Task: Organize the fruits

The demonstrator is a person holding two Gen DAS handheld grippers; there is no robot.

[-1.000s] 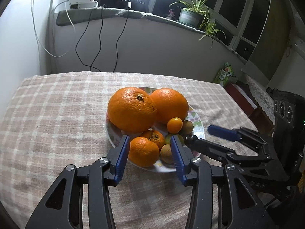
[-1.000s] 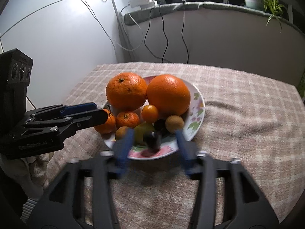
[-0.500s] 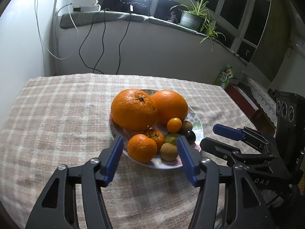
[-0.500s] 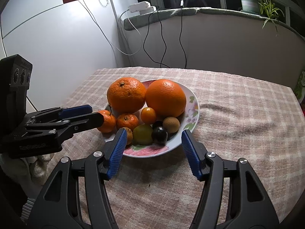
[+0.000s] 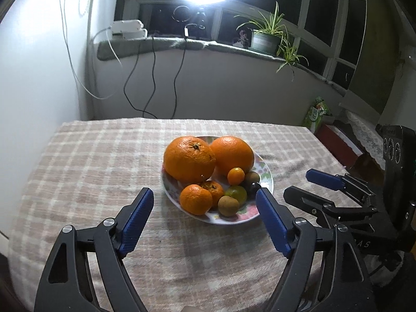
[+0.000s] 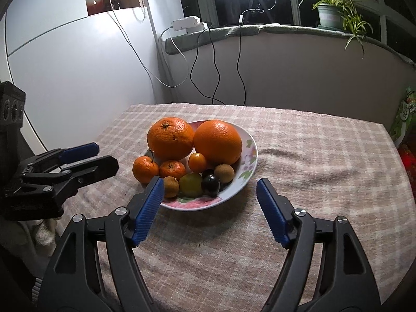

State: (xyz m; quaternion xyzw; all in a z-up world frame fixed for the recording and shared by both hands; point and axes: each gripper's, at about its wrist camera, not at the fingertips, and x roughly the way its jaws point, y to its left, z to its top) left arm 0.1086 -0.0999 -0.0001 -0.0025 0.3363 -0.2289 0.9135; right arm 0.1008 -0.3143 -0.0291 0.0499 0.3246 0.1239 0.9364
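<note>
Left gripper (image 5: 204, 217): jaws wide apart, nothing held, hovering short of plate (image 5: 267, 179) near rim. Plate mid-table on checked cloth (image 5: 91, 161). All fruit in view on plate, none visible loose on cloth.

Left to right on plate, left wrist view: big orange (image 5: 189, 159), second big orange (image 5: 232, 154) touching it behind; in front tangerine (image 5: 195, 199) at rim, smaller tangerine (image 5: 213, 189) tucked behind, brown round fruit (image 5: 228, 206), green-yellow fruit (image 5: 236, 193), kumquat (image 5: 236, 176), dark plum (image 5: 253, 187), kiwi-like fruit (image 5: 251, 176).

Right gripper (image 6: 210, 209): jaws spread wide, empty, just off plate front edge.

Likely step: withdraw clear, task looks near done. To do well: back straight out, pads high above rim, no sweep across front row. Risk: tangerine sits on rim edge, small rounds loosely packed; any nudge probably rolls one onto cloth.
</note>
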